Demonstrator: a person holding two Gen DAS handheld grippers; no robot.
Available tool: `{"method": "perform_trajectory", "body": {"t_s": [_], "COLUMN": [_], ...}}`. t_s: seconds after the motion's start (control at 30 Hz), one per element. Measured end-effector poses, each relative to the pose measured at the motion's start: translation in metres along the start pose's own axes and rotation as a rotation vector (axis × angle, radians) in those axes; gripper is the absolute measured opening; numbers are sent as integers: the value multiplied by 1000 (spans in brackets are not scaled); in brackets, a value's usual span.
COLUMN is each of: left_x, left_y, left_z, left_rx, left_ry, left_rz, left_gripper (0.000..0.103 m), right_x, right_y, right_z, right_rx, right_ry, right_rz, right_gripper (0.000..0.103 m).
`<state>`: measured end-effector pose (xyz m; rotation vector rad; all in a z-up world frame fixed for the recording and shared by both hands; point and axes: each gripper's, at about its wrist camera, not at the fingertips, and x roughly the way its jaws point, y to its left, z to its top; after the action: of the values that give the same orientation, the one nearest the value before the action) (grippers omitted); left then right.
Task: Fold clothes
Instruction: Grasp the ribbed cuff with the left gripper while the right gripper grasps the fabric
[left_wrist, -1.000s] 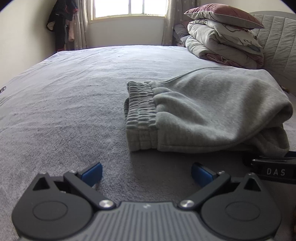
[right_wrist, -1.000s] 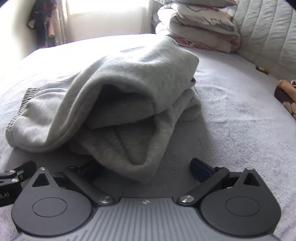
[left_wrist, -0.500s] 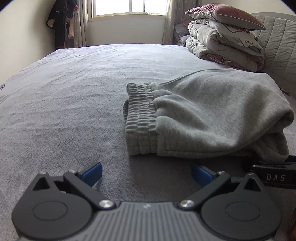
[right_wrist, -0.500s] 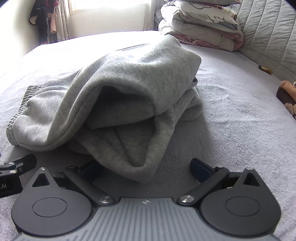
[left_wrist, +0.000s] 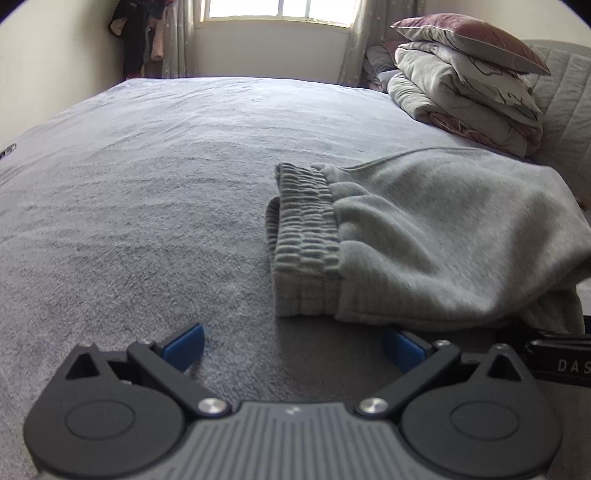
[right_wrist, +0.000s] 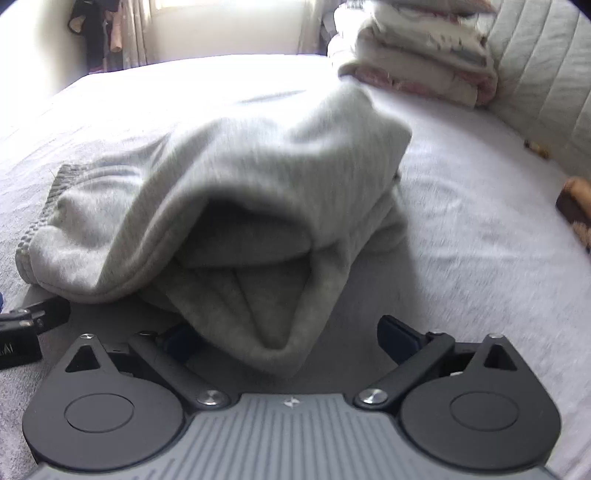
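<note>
The pants (left_wrist: 436, 236) are soft grey fleece cloth, matt, with a ribbed elastic waistband (left_wrist: 303, 236). The bed cover (left_wrist: 147, 192) is nubbly, towel-like grey cloth. The left gripper (left_wrist: 293, 345) is matt black plastic with shiny metal pivots and smooth blue pads (left_wrist: 184, 345). The headboard (right_wrist: 535, 74) is quilted cloth.

Grey fleece sweatpants (left_wrist: 436, 236) lie folded in a loose, puffy bundle on the bed (left_wrist: 147, 184) — nearer the headboard side than the middle. The ribbed elastic waistband (left_wrist: 304, 236) faces the open bedspread; the opposite end gapes, showing inner layers (right_wrist: 255, 266) — rumpled, not flat.
</note>
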<state>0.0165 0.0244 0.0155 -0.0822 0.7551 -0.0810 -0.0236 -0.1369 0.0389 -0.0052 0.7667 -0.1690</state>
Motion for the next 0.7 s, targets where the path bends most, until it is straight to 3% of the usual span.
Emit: {"method": "perform_trajectory", "body": {"t_s": [0.17, 0.23, 0.3, 0.33, 0.37, 0.43, 0.6, 0.7], "left_x": [3, 5, 8, 10, 12, 17, 7, -18], "left_y": [7, 8, 8, 8, 9, 12, 13, 21], "left_z": [14, 20, 26, 28, 30, 30, 34, 47], "left_rx": [-22, -17, -10, -9, -15, -41, -94, -155], "left_ry": [-4, -17, -31, -32, -31, -19, -14, -107], "left_rz": [-38, -74, -116, -142, -176, -242, -331, -429], "left_gripper": [103, 103, 103, 101, 98, 73, 57, 49], "right_x": [-12, -16, -18, -18, -18, -20, -44, -63], "right_y": [2, -4, -12, -15, -18, -21, -23, -31], "right_z": [12, 18, 24, 26, 28, 30, 38, 47], "right_rx": [-117, -139, -140, -128, -120, -125, -191, -208], "right_ry": [-70, -112, -130, -126, -120, -134, -261, -348], "right_rz": [20, 71, 147, 173, 191, 201, 180, 152], "right_gripper": [90, 78, 54, 50, 40, 33, 23, 19]}}
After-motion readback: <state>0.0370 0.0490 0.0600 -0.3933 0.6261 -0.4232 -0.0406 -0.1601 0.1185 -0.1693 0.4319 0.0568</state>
